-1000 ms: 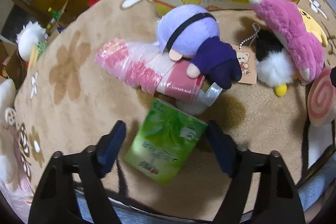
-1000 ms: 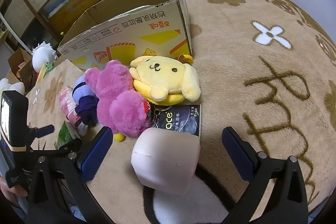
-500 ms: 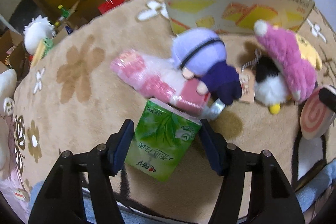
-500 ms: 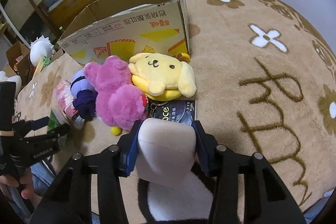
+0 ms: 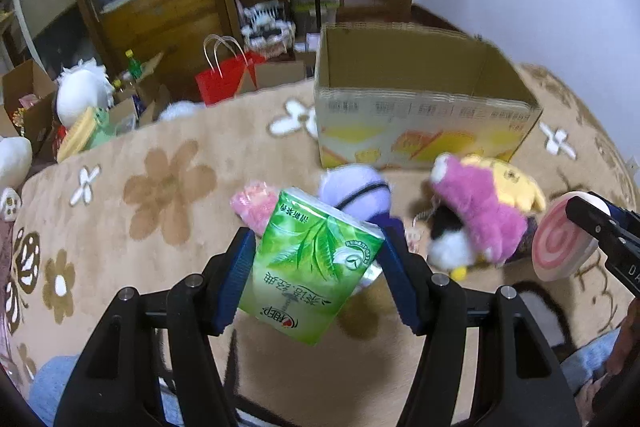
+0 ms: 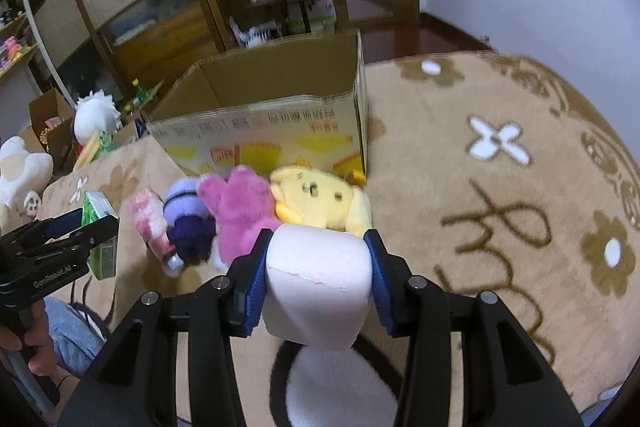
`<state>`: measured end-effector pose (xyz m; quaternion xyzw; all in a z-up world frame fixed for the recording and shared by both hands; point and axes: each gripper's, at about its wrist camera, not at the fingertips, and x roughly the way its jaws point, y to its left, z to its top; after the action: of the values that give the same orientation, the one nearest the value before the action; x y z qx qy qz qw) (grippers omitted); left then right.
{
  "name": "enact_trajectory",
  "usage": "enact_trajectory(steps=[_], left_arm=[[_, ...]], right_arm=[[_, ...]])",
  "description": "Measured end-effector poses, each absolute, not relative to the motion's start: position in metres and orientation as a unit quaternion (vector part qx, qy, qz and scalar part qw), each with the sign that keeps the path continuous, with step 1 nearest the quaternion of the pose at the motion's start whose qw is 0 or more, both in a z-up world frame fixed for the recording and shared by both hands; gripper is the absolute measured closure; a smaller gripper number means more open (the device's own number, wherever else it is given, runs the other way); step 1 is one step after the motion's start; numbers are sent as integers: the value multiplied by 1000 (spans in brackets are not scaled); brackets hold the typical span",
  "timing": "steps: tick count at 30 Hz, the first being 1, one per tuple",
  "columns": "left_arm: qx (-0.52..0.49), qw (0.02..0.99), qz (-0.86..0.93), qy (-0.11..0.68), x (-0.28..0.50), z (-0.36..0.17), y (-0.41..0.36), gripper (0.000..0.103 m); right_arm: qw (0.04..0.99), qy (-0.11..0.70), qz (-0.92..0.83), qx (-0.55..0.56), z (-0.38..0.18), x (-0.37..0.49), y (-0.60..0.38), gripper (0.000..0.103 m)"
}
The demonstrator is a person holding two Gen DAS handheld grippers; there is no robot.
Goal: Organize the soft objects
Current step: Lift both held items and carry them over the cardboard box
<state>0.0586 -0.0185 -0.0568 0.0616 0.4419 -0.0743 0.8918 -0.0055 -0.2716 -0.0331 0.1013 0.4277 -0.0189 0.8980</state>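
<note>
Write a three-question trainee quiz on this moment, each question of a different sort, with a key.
1. True or false: the left tongs are shut on the green tissue pack.
2. Multiple choice: what do the right tongs grip? A) the yellow dog plush B) the white foam roll C) the pink plush
3. Fill in: the open cardboard box stands directly ______ the row of plush toys, as the right wrist view shows it.

Key: 1 true; 2 B; 3 behind.
</note>
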Motion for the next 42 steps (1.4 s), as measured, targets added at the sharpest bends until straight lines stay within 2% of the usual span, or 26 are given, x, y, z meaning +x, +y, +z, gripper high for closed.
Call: enact_trajectory(steps=[10,24,33,42], left_arm=[[61,927,-64,365,69,-10,-23,41],[85,947,-65,304,123,27,-48,41],[124,951,-70,274,152,25,-70,41],[94,944,-107,297,172,1,-76,41]], right_arm=[[941,334,-5,56,17,12,-258,56],[952,301,3,53,29,63,-256,56],[960,277,3,40,39,95,-263,56],[963,269,10,34,33,120,-268,55]])
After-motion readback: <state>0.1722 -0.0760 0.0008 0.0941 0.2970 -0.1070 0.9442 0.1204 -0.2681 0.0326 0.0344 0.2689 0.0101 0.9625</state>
